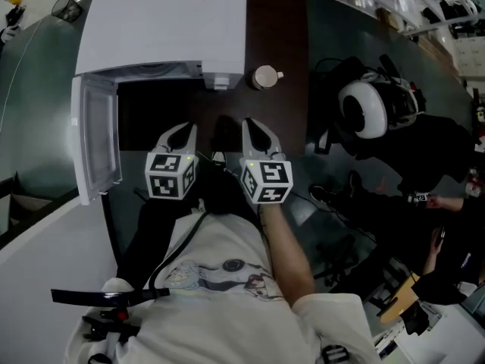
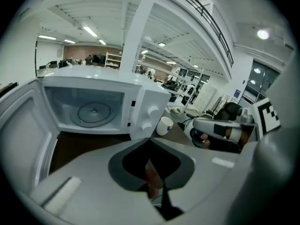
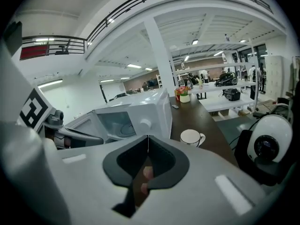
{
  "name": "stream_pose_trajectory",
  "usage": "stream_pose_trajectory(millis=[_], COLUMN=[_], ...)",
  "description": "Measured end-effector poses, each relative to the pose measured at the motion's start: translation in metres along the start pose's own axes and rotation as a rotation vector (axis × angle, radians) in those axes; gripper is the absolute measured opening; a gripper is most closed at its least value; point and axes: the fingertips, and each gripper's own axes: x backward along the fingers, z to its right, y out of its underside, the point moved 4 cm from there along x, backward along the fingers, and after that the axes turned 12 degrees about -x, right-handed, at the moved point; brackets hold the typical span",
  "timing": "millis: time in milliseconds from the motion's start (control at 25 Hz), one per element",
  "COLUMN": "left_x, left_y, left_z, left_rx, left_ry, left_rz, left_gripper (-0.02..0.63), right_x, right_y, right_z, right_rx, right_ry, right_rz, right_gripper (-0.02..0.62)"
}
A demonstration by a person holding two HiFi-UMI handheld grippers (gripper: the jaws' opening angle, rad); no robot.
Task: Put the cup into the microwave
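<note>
Overhead, I look down on a dark brown table (image 1: 276, 21) with a white microwave (image 1: 163, 25) on it. Its door (image 1: 95, 139) is swung open to the left. The cup (image 1: 265, 76), white and upright, stands on the table just right of the microwave's front corner, outside it. The floor around the table is dark. A white headset (image 1: 371, 108) lies on black gear off to the right.

Both tongs are held side by side in front of the microwave, well short of the cup. The left gripper (image 1: 184, 131) and the right gripper (image 1: 250, 125) each have their jaws closed tip to tip, with nothing between them.

Only the left gripper view looks into the open microwave (image 2: 98, 107), where a round glass turntable (image 2: 93, 112) shows. The cup (image 2: 164, 125) sits beside the two knobs.

Only the right gripper view shows the cup (image 3: 191, 137) with its handle pointing right. It also takes in the room: a big white hall with columns, strip lights, a railed balcony, and distant desks and shelves.
</note>
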Motion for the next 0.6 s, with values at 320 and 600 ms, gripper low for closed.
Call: stream_pose_trajectory(millis=[320, 600], left_x=[-0.032, -0.052], left_y=[0.038, 0.047], left_z=[-0.011, -0.007], left_rx=[0.067, 0.086], left_ry=[0.031, 0.074], left_rz=[-0.168, -0.264], left_gripper=[0.0, 0.0], right_x=[-0.027, -0.052], right_y=[0.02, 0.029], right_z=[0.032, 0.061], right_rx=[-0.009, -0.012], right_ry=[0.038, 0.08], right_rz=[-0.089, -0.156], right_gripper=[0.016, 0.047])
